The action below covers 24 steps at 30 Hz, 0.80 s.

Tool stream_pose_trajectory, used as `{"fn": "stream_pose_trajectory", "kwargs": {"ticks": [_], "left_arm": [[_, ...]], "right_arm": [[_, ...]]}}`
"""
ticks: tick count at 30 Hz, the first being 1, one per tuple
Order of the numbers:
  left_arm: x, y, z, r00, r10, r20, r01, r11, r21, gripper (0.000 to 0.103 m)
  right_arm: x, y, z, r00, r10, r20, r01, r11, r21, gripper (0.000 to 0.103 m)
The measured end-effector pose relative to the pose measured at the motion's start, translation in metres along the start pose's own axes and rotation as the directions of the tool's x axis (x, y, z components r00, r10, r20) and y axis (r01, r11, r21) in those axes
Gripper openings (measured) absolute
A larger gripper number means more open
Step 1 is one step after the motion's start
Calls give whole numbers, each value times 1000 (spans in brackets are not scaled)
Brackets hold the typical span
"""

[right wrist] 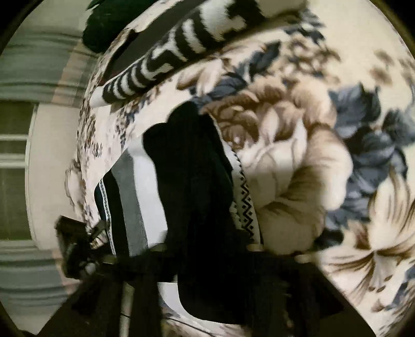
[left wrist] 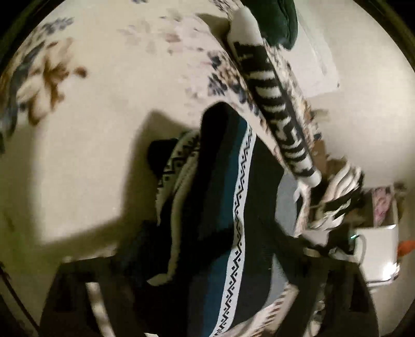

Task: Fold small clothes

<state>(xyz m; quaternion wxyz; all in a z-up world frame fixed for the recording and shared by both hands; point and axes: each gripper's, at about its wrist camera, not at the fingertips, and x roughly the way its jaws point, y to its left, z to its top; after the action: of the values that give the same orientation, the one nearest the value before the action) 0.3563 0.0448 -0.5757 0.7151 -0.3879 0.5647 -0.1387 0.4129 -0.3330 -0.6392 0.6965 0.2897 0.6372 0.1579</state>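
Observation:
A small knit garment (left wrist: 233, 197) with black, teal and grey stripes and white zigzag bands lies bunched on the floral blanket (left wrist: 98, 109). It runs up between the two dark fingers of my left gripper (left wrist: 205, 267), which stand wide apart and open. In the right wrist view the same garment (right wrist: 197, 181) drapes over the front of my right gripper (right wrist: 220, 261). Its jaws look open, and dark cloth hides most of the fingers. A long black-and-white striped sock (left wrist: 275, 109) lies beyond the garment, and the right wrist view shows this sock (right wrist: 166, 59) too.
A dark green cloth (left wrist: 275, 18) lies at the blanket's far end. The bed edge (right wrist: 85, 145) runs close to the garment, with a pale wall past it. A white box (left wrist: 381, 248) sits to the right. More striped cloth (left wrist: 339, 197) is bunched beside the sock.

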Motion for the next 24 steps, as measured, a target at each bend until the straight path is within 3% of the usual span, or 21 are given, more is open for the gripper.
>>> {"fn": "stream_pose_trajectory", "kwargs": {"ticks": [3,5,6,7,8,9,12,13,14,15,16,18,20,21,22,23,24], "left_arm": [[18,2,-6,999,3,-34,-4,1000,-15,92],[26,-7,-12,1000,0,13,-1,1000,13,85],[29,-13,-13,999,-29,27,28,999,36,51],[28,-17,-14,998,-56,23,55,998,44,39],[24,-21,-15,996,-88,27,87,995,43,39],[21,-25,-15,989,-144,29,143,989,30,39],[9,-16,-13,948,-316,47,318,948,-35,37],[11,-4,-11,944,-327,46,330,941,-75,37],[17,9,-8,957,-290,26,291,952,-98,37],[21,21,-4,983,-182,4,181,980,-85,37],[24,29,-1,989,-144,-9,143,986,-90,40],[27,33,3,983,-176,-47,169,978,-119,41],[18,14,7,989,-123,-77,118,991,-62,50],[11,2,9,991,-105,-84,103,994,-28,65],[6,-6,11,993,-85,-76,85,996,-4,71],[2,-14,14,996,-66,-60,68,997,26,71],[1,-21,18,999,-28,-44,31,998,59,71]], "right_arm": [[11,-1,3,1000,-2,-14,2,1000,3,63],[25,-2,6,999,0,-44,1,1000,5,63],[32,-4,7,998,-10,-57,11,1000,14,62],[36,-5,7,999,3,-52,-1,1000,20,56],[38,-6,5,998,32,-47,-31,999,30,18],[39,-5,4,995,82,-65,-79,996,47,12],[22,2,-4,973,224,-60,-219,973,75,12],[16,-2,-7,967,249,-46,-243,964,105,12],[10,-13,-9,970,241,-17,-236,960,148,12],[8,-23,-10,977,214,5,-211,962,173,12],[8,-37,-10,987,161,18,-161,967,198,12],[14,-46,-10,991,132,-10,-126,969,214,12],[17,-31,-6,996,79,-44,-73,988,136,13],[15,-24,-4,997,63,-51,-57,993,105,14],[11,-17,-1,998,36,-52,-32,996,77,15],[8,-12,2,999,13,-47,-11,998,54,18],[4,-5,6,1000,-11,-27,12,1000,19,28]]}}
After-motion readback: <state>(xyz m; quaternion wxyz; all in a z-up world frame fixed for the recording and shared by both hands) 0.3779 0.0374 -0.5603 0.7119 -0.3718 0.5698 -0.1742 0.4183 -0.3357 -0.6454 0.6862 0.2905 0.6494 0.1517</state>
